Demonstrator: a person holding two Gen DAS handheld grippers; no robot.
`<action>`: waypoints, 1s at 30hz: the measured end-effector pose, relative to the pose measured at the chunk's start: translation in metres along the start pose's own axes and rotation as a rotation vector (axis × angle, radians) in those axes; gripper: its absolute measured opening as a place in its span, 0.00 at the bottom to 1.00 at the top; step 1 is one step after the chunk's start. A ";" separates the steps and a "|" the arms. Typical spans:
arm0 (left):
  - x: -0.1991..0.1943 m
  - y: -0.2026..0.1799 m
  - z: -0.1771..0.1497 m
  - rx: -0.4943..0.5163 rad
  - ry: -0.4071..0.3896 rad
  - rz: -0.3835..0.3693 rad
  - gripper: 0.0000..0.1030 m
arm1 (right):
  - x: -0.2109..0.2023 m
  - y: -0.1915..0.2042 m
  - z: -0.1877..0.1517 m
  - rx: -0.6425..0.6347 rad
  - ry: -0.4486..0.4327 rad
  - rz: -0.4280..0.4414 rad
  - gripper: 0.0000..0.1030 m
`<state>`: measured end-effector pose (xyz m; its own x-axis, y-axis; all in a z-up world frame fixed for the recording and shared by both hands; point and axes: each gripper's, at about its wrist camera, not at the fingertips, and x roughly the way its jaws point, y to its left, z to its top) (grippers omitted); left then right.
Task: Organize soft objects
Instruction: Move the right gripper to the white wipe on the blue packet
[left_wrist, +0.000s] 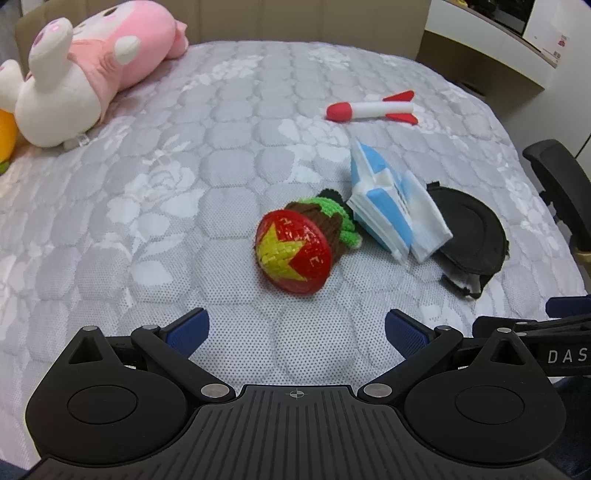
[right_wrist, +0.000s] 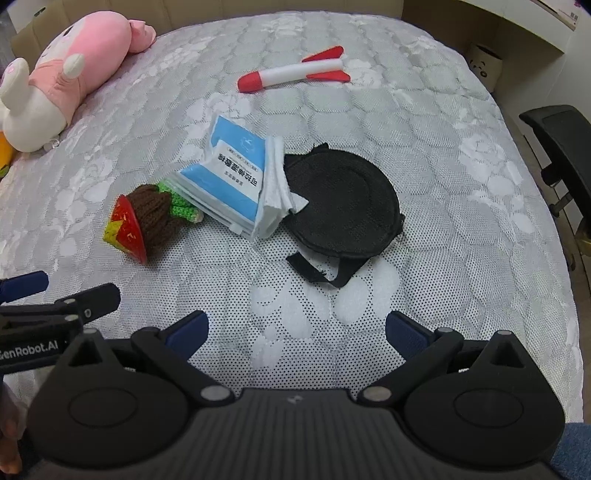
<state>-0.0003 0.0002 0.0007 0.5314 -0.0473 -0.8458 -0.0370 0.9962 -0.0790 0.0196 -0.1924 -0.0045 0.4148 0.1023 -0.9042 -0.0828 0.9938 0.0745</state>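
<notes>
On the quilted mattress lies a knitted doll with a red hat bearing a yellow star, also visible as the doll in the right wrist view. Beside it rest a blue-and-white tissue pack and a black padded mask with straps. A red-and-white foam rocket lies farther back. A pink and white plush lies at the far left. My left gripper is open, short of the doll. My right gripper is open, short of the mask.
A black office chair stands off the bed's right edge. A small bin with a panda face sits by a white desk at the far right. An orange plush peeks in at the left edge.
</notes>
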 end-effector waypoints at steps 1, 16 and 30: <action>-0.001 0.000 0.000 0.004 -0.003 0.002 1.00 | -0.001 0.000 0.001 0.001 -0.004 0.009 1.00; 0.001 -0.042 0.010 0.276 -0.017 -0.120 1.00 | 0.002 -0.009 0.033 -0.108 -0.050 0.045 1.00; 0.074 -0.029 0.055 0.138 0.183 -0.071 1.00 | 0.064 -0.022 0.077 -0.080 0.025 0.026 1.00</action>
<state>0.0864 -0.0286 -0.0310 0.3659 -0.1171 -0.9233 0.1178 0.9899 -0.0789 0.1176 -0.2046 -0.0320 0.3888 0.1259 -0.9127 -0.1658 0.9840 0.0651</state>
